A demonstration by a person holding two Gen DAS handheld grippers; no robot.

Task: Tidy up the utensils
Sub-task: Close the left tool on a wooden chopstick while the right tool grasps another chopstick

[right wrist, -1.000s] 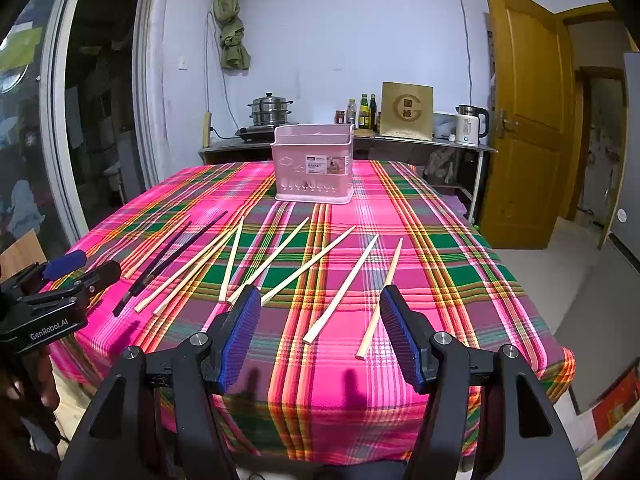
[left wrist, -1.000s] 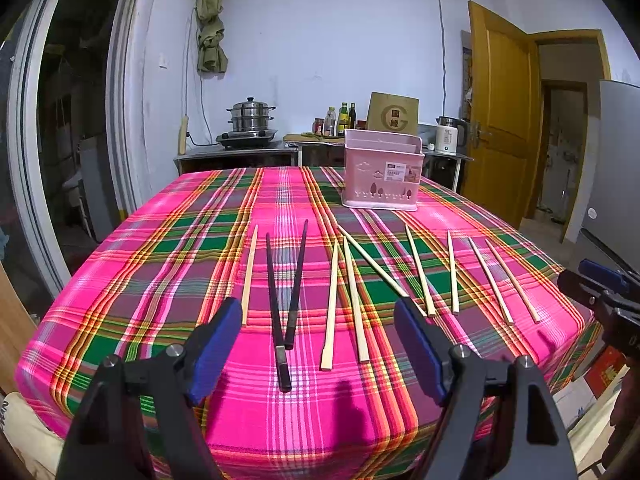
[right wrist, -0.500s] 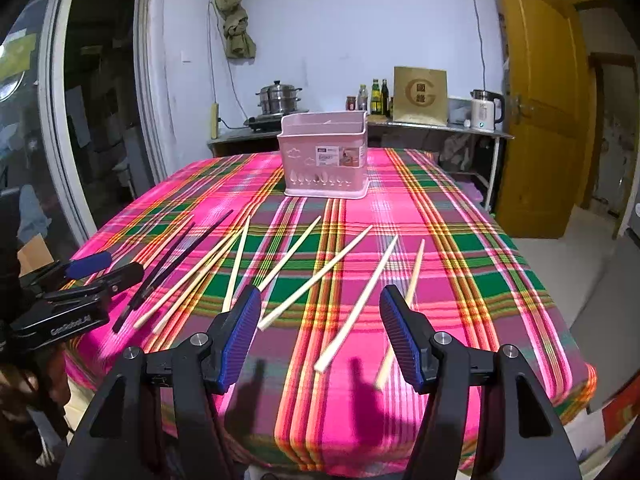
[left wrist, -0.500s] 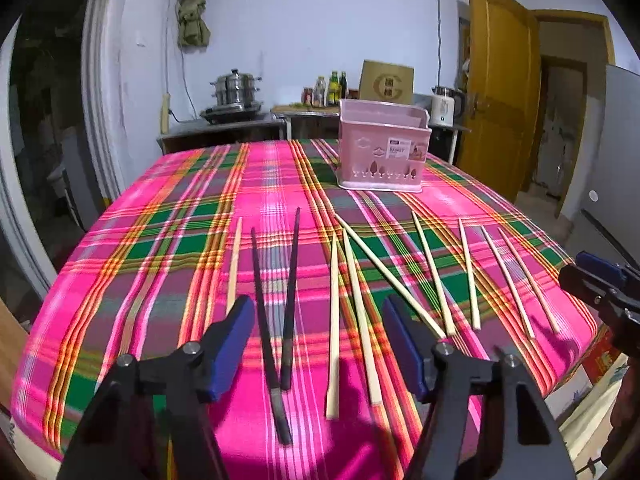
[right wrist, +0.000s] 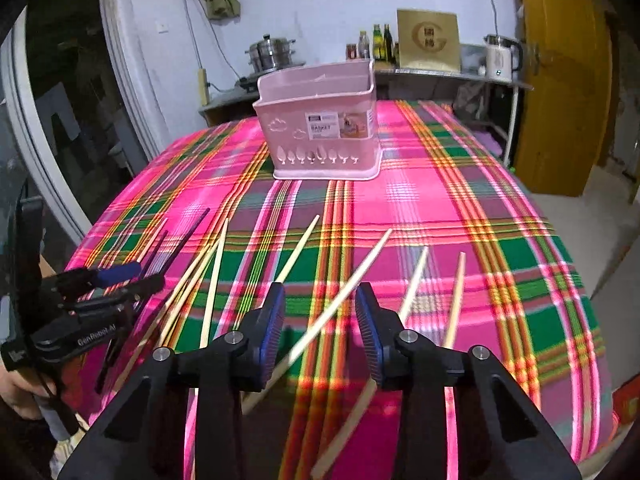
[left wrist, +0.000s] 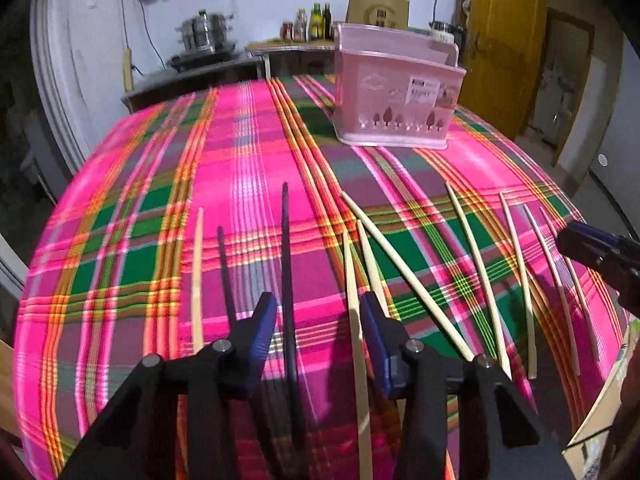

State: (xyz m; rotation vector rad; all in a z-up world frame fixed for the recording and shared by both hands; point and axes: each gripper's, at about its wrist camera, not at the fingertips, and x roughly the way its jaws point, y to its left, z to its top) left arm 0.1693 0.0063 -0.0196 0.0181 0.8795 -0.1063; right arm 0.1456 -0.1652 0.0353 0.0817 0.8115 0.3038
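Your left gripper [left wrist: 318, 326] hangs low over the near edge of the table [left wrist: 248, 152], its jaws parted with nothing clamped between them. A black chopstick [left wrist: 286, 264] runs through the gap between the blue pads [left wrist: 262, 330] without touching either one; a second black chopstick [left wrist: 226, 268] lies just to its left and passes under the left pad. A single pale chopstick [left wrist: 197, 276] lies further left, apart from the black pair. To the right, a pale chopstick [left wrist: 354, 320] passes close beside the right pad; contact cannot be confirmed from this view. Your right gripper [right wrist: 320, 322] is likewise spread open and holds nothing. A long pale chopstick [right wrist: 340, 300] crosses diagonally through its gap, lying on the plaid cloth [right wrist: 440, 200]. Two more pale chopsticks [right wrist: 454, 300] lie just right of the right pad, roughly parallel. The remaining pale sticks fan out between the two grippers. The pink basket [right wrist: 320, 132] stands upright toward the far half of the table, well apart from every chopstick. In the right wrist view your left gripper [right wrist: 100, 280] appears at the left edge, over the black pair.
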